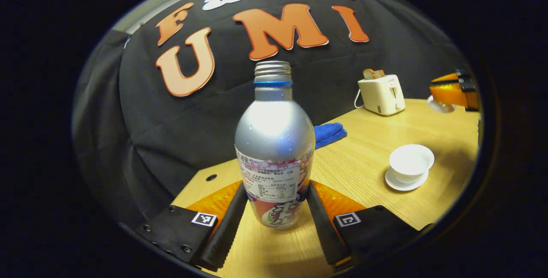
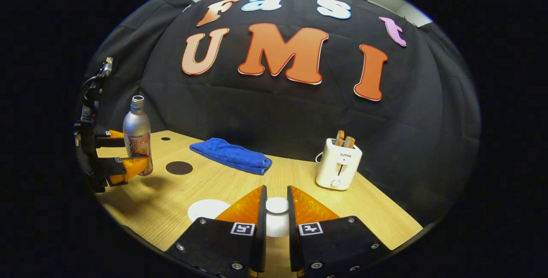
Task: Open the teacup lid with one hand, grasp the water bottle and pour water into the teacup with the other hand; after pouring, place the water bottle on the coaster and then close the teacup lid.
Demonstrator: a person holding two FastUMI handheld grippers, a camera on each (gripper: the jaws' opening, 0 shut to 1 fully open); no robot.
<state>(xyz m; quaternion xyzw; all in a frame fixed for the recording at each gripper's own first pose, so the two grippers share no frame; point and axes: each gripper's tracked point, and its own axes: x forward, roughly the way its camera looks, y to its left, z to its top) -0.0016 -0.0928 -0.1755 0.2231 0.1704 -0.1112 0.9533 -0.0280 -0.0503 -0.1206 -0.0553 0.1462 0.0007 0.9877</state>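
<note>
1. My left tool (image 1: 274, 209) grips the water bottle (image 1: 274, 141) upright above the wooden tabletop (image 1: 364, 153).
2. My right tool (image 2: 276, 209) pinches the teacup lid (image 2: 277, 205).
3. The open teacup (image 1: 411, 162) sits on its saucer.
4. Farther back: dark coaster (image 2: 179, 167), blue towel (image 2: 231, 154), toaster (image 2: 338, 164).

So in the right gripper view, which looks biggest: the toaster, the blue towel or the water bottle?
1. blue towel, the widest.
2. toaster and water bottle look about alike; they sit at different distances from the camera, so I won't rank them.
</note>
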